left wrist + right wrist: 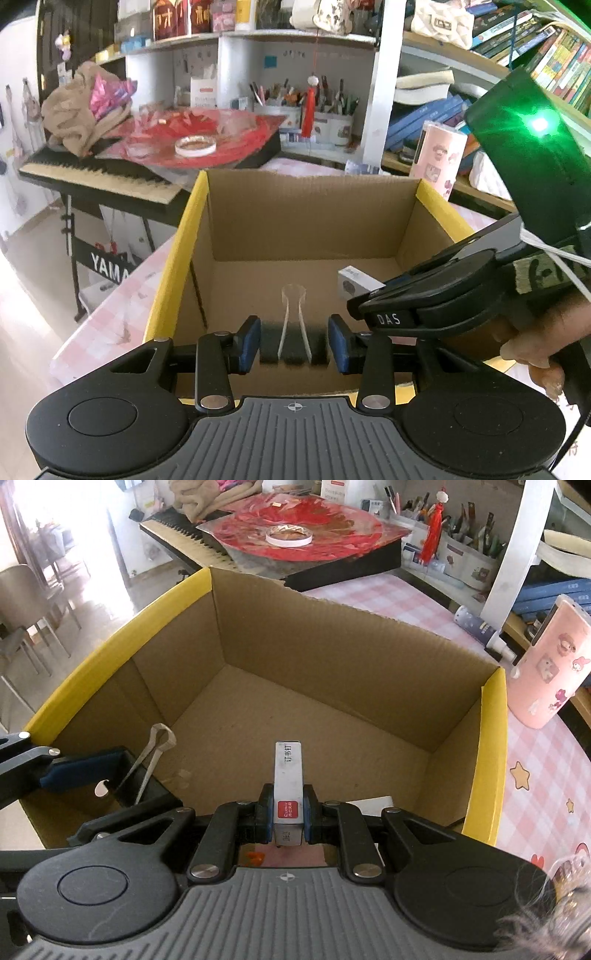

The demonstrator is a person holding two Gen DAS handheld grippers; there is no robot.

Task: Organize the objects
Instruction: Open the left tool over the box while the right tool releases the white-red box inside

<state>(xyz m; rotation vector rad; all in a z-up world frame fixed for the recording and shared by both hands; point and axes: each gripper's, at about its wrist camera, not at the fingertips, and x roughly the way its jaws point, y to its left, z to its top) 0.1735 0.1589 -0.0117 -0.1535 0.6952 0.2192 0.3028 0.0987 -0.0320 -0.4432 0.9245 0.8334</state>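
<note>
An open cardboard box with yellow-edged flaps stands on the pink checked table, and both grippers reach into it. My left gripper is shut on a black binder clip whose wire handles point forward over the box floor. In the right wrist view, one blue left finger presses the clip at the box's left wall. My right gripper is shut on a small white staple box with a red label, held above the floor. From the left wrist view, that gripper enters from the right with the staple box.
A keyboard behind the box carries a red sheet with a tape roll. A pink cylinder and a lying bottle sit to the right. Shelves with pen pots and books stand at the back. A white flat item lies in the box.
</note>
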